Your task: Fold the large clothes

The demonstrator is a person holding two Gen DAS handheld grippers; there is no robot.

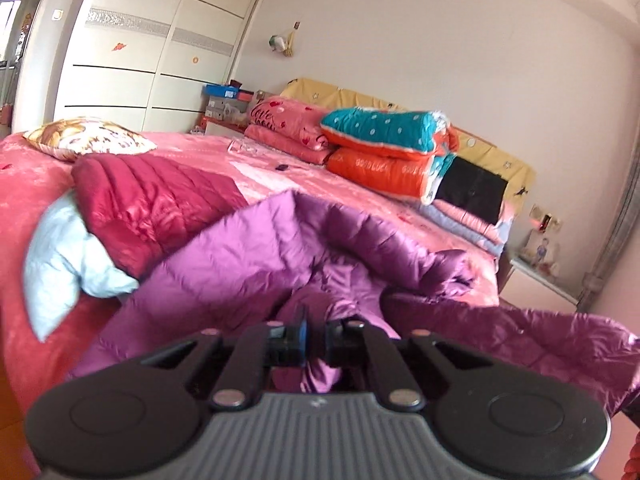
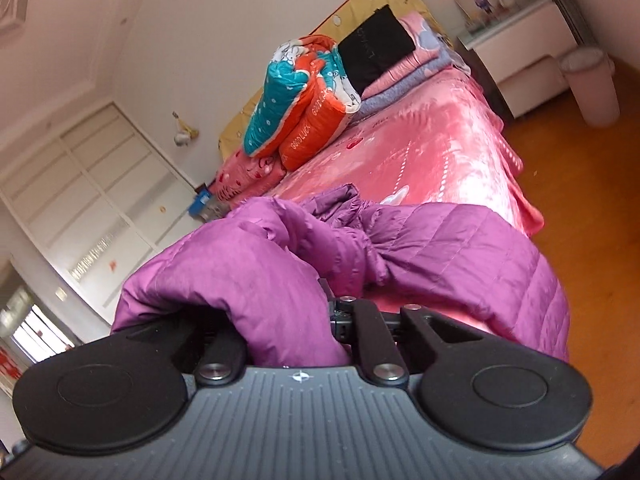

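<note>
My left gripper (image 1: 316, 338) is clenched on a pinch of the quilted purple puffer jacket (image 1: 280, 252), the shiny fabric bunched between its black pads. My right gripper (image 2: 320, 320) is closed too, and the same purple jacket (image 2: 460, 256) swells over its left side, hiding that finger, so I judge it is grasping the cloth.

From the left gripper the jacket spreads toward 12 o'clock, its folds lifted off the pink satin bedspread (image 1: 360, 200), with 1 flap trailing to 3 o'clock. At 10 o'clock lie a crimson quilted jacket (image 1: 148, 204) and a pale blue garment (image 1: 68, 256). Farther off at 1 o'clock sits a stack of folded teal and orange quilts (image 1: 392, 152).

I expect this jacket to be light, puffy and slippery. It will slump and spring back instead of holding a crease. A seam or hem edge should give firmer purchase than the padded middle, with my 2 holds well apart so the body hangs flat.
</note>
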